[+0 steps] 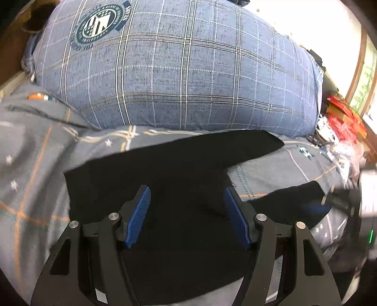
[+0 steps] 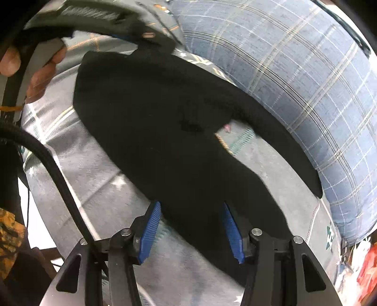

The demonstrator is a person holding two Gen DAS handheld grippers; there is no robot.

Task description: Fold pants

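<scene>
A big blue plaid pillow (image 1: 179, 70) filled the upper half of the left wrist view, a round crest badge (image 1: 99, 22) printed at its upper left; in the right wrist view the same pillow (image 2: 294, 77) curved down the right side of the frame. Under it lay the grey bedsheet (image 1: 30, 164) with orange lines and small white stars, covering the lower left of that view. The black pants (image 1: 169, 169) lay spread flat on the sheet across the centre of the left wrist view, one leg reaching to the right along the foot of the pillow, the other running toward the right edge; in the right wrist view the pants (image 2: 165, 131) stretched diagonally from upper left to lower right, the two legs parted in a fork beside the pillow. The left gripper (image 1: 187, 200) stood wide at the bottom centre, its blue pads apart over the dark cloth and gripping nothing. The right gripper (image 2: 192, 223) was likewise wide, hanging over one leg near the bottom of its frame, empty. A black cable (image 2: 54, 174) curved down the left of that view. Red boxes (image 1: 341, 117) were heaped at the right edge of the left wrist view.
</scene>
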